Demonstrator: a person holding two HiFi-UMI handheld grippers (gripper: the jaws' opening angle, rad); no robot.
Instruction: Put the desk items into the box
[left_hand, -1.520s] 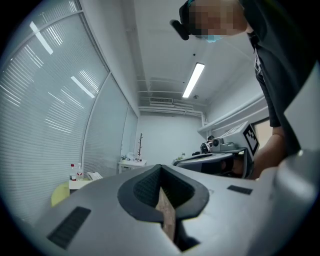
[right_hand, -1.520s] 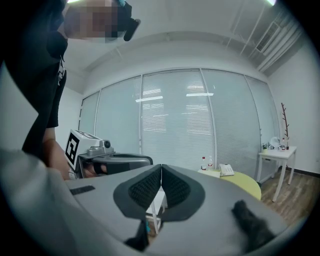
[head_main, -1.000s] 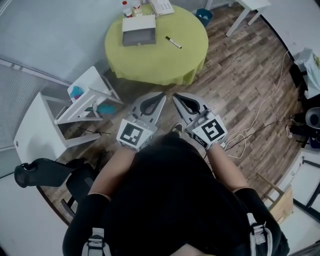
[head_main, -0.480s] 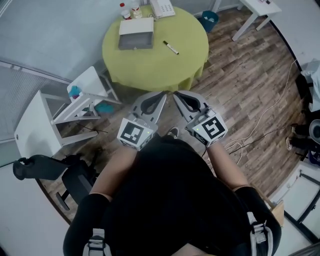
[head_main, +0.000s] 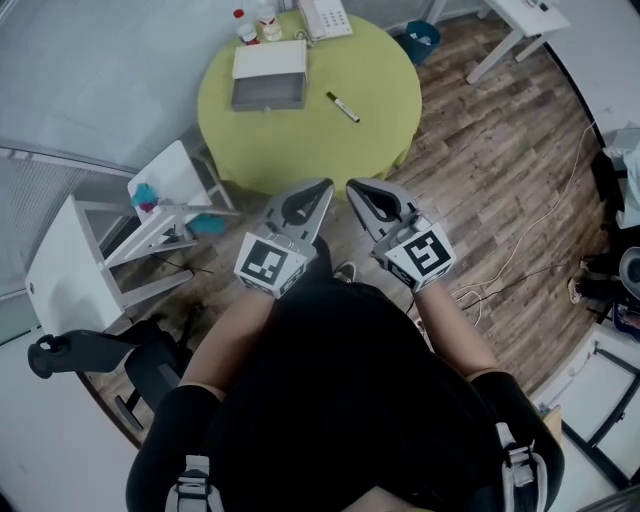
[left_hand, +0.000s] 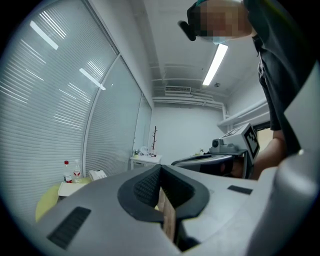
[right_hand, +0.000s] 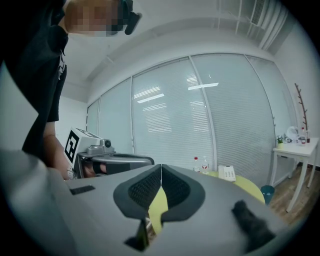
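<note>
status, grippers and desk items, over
Left hand-held gripper shut, empty; right hand-held gripper likewise. Black marker pen lies on round yellow-green table, outside white-grey box. No obstruction seen.

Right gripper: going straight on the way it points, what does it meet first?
Free at first. The right gripper, jaws shut and empty, points toward the green table; likely its near edge or cloth comes first. Height is unclear, so it might pass over the top.

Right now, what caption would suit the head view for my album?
Left hand-held gripper and right hand-held gripper, both shut, held short of a green table bearing box, marker, phone.
</note>
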